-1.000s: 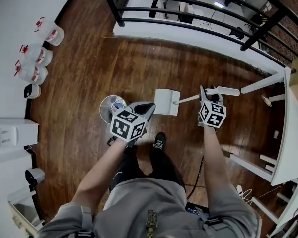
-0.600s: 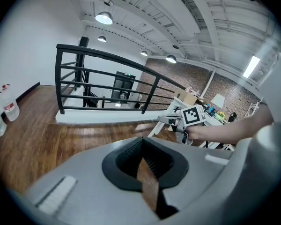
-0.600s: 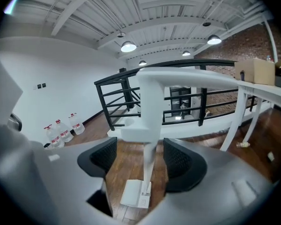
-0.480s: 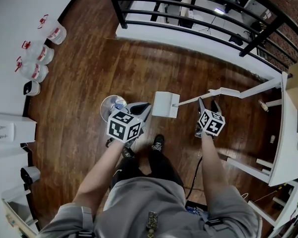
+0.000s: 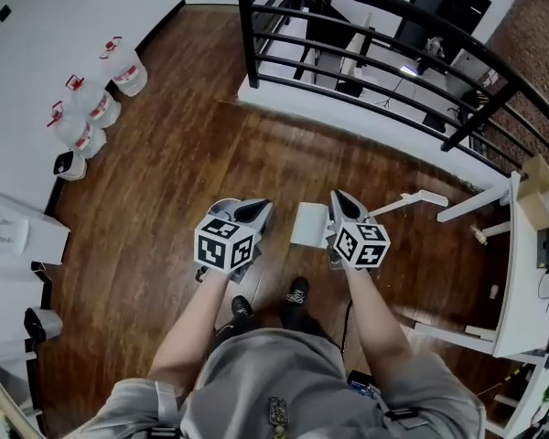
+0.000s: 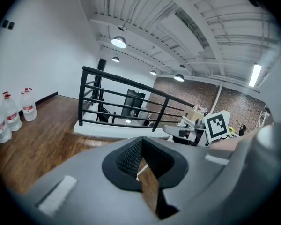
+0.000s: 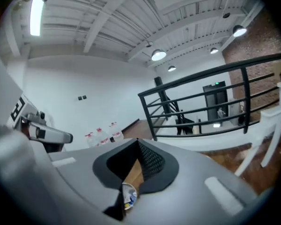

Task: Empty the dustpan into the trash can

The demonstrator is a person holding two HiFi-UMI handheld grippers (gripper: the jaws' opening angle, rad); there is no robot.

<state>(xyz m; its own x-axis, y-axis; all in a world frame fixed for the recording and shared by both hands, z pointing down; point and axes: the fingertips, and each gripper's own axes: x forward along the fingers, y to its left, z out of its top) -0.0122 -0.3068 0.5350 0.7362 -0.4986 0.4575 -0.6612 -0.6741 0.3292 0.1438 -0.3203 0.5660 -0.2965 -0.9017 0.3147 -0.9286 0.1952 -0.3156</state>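
The white dustpan (image 5: 309,225) stands on the wooden floor, and its long handle (image 5: 410,200) slants off to the right. My right gripper (image 5: 337,197) hovers over the pan's right edge, left of the handle and off it. Its jaws have just closed and are shut with nothing between them. My left gripper (image 5: 254,208) is left of the pan, jaws together and empty. In the head view the trash can is hidden under the left gripper. In the right gripper view a sliver of the trash can (image 7: 128,196), with coloured bits inside, shows below my shut right gripper (image 7: 138,146).
A black railing (image 5: 366,44) runs across the far side above a white ledge. Water bottles (image 5: 91,108) stand along the left wall, with a white cabinet (image 5: 18,236) nearer. White table legs (image 5: 476,208) and a table stand at the right. My shoes (image 5: 296,293) are just behind the dustpan.
The right gripper has let go of the dustpan handle and moved left and up. The left gripper has risen and now covers the trash can. The dustpan stays on the floor.
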